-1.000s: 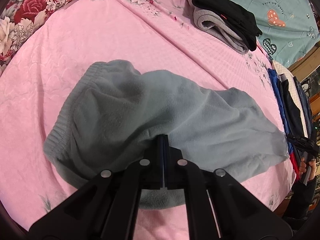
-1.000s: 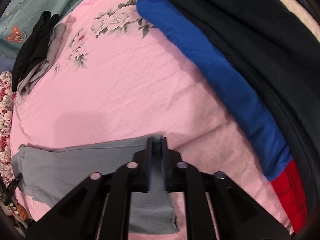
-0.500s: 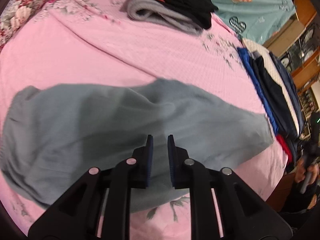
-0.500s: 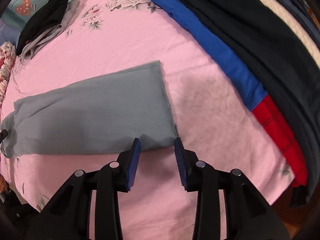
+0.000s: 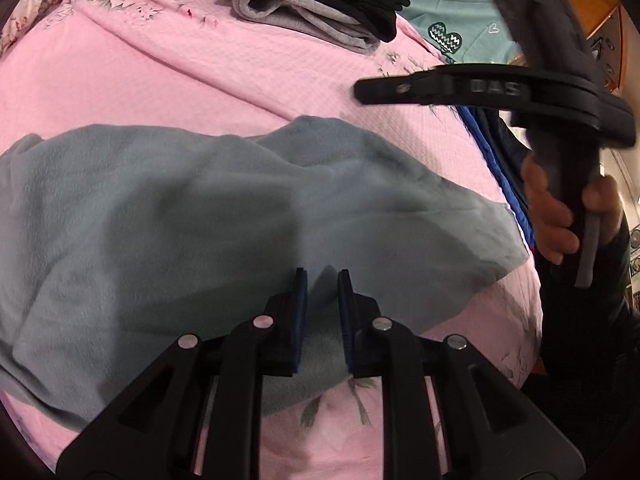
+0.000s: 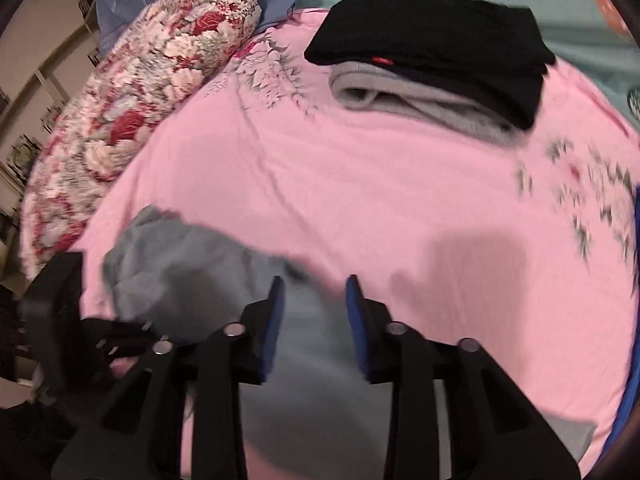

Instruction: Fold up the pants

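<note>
1. The grey-blue pants lay spread across the pink bedspread, legs laid together in one long band, so the lengthwise fold looked done and the crosswise fold was, by my reading, the step in hand.
2. The left tool hung over the near edge of the pants with its blue pads a little apart; its jaws had just been opening, and no cloth was pinched between them.
3. The right tool hovered above the middle of the pants, seen blurred; its jaws had just been closing but stood apart with nothing gripped. From the left view it showed side-on, held in a hand.
4. The next move probably called for each tool to nip one end of the band through both layers and carry it over the other end, keeping the edges square.
5. The pants looked like soft, thick fleece with a matte nap: limp, likely to sag and wrinkle when lifted.
6. The bedspread had a fine waffle weave with printed flowers. A folded stack, black over pale grey, sat at the far side.
</note>
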A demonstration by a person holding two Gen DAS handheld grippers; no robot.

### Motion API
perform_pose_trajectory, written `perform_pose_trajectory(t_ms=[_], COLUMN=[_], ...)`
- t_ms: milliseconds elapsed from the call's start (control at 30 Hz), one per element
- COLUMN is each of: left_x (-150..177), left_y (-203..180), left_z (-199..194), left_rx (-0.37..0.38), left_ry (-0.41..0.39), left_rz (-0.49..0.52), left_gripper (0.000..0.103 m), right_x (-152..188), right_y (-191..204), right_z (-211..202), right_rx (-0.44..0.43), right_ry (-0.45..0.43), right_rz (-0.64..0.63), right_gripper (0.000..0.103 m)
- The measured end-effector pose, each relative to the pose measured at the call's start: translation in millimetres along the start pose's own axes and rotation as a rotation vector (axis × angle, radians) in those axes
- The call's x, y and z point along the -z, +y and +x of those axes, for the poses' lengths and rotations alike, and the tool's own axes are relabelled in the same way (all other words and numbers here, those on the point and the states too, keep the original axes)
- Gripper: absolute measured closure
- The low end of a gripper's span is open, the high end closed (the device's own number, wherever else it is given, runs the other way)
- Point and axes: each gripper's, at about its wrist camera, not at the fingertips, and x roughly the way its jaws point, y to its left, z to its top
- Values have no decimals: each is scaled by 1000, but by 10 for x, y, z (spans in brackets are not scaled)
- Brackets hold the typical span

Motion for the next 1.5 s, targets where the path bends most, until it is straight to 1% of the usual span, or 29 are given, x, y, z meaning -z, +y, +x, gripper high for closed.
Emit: perform_pose_trajectory(t_ms=[33,67,100,133,200,267,333,433,567,700,733,767,800,867,900,967,1000,1033,1133,1200,1233,1267,1333,1367,1433,1467,1500], left_x=[-12,-12,-16,-18,-22,-23,-29,-27,-21,-12,-8,-11,-16,-21,-21,-25,-26,-31,-38,-56,-67,-88,-170,-239,-404,-499,-618], left_y=[19,40,63,80,106,125,131,137,139,145,146,145,143,141,140,139,140,138,151,141,120,90,17,-33,-147,-196,-241], left_z=[-9,-13,-9,-11,-9,-8,-6,-15,-22,-36,-41,-40,-36,-41,-45,-50,-54,-50,-41,-57,-63,-75,-129,-164,-196,-161,-75], left_rx=[9,21,35,46,65,78,85,85,83,84,84,83,82,80,80,79,78,78,77,77,65,43,25,25,15,3,-5], left_ry=[3,5,7,8,10,10,11,10,10,10,9,9,9,9,9,9,9,9,16,18,21,28,31,23,12,21,40], left_rz=[1,-3,-12,-18,-29,-37,-42,-42,-40,-41,-39,-38,-38,-37,-37,-37,-37,-38,-48,-49,-40,-37,-31,-23,-9,-10,-16], left_gripper=[87,87,87,87,87,87,87,87,87,87,87,87,87,87,87,87,87,87,87,87,87,87,81,78,70,65,65], right_x=[-33,-34,-30,-18,103,212,314,357,238,136,130,130,130,120,93,-15,-73,-123,-140,-94,-83,-73,-45,-62,-73,-49,-4], right_y=[-23,-57,-66,-14,99,170,269,315,347,371,355,332,317,279,252,195,164,140,123,162,185,196,146,107,-15,-77,-140], right_z=[95,178,263,313,329,347,335,332,376,491,491,470,441,390,375,363,383,434,741,817,816,807,712,592,200,28,-122], right_rx=[-10,-38,-90,-107,-92,-127,-132,-124,-154,-172,-178,-188,-189,-173,-151,-110,-102,-99,-78,-65,-60,-60,-78,-74,-36,-18,5], right_ry=[32,65,103,119,149,199,220,213,189,186,183,179,170,143,123,81,73,72,127,108,104,110,117,91,-17,-58,-84], right_rz=[10,30,48,37,-10,-15,-35,-53,-60,-46,-33,-24,-23,-24,-13,-3,-10,-13,-37,-82,-100,-115,-93,-71,-26,-11,8], right_gripper=[76,76,76,76,76,76,75,75,75,75,77,82,91,94,95,96,96,96,96,96,96,95,88,83,56,54,53])
